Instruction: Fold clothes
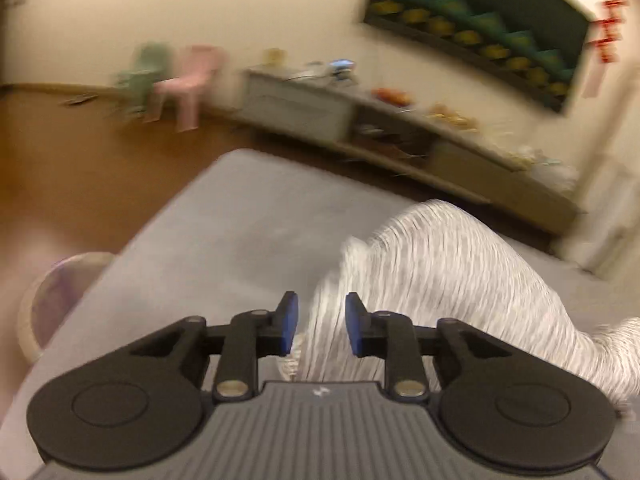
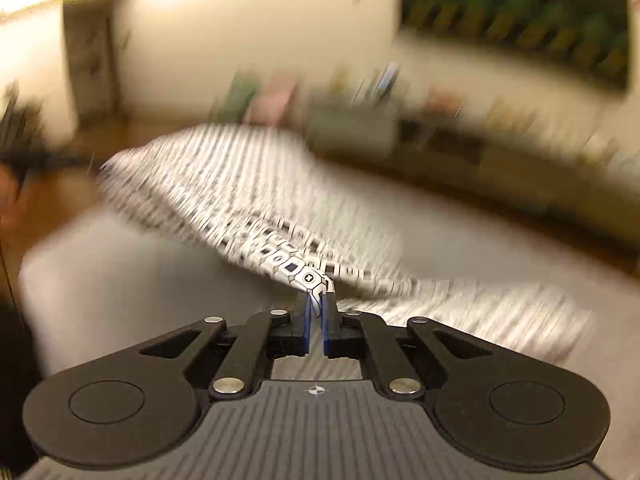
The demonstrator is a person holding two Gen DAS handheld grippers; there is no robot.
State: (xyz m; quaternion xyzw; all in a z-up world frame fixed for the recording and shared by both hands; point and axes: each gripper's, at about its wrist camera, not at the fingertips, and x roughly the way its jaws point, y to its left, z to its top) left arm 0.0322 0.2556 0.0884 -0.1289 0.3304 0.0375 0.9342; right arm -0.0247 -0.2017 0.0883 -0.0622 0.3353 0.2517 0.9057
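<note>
A white garment with a small black pattern point(image 1: 448, 264) lies bunched on the grey bed point(image 1: 240, 216), rising in a hump toward the right. My left gripper point(image 1: 321, 322) is open, its blue pads point(image 1: 289, 322) apart, with the cloth's near edge below the gap. In the right wrist view the same garment point(image 2: 224, 184) stretches away to the left, lifted off the bed point(image 2: 120, 280). My right gripper point(image 2: 316, 308) is shut on a pinched fold of that cloth. Both views are motion-blurred.
A low cabinet point(image 1: 400, 128) with clutter on top runs along the far wall. A pink chair point(image 1: 188, 84) and a green chair point(image 1: 144, 76) stand on the wooden floor. A round basket point(image 1: 52, 300) sits beside the bed's left edge. A dark picture point(image 1: 480, 20) hangs on the wall.
</note>
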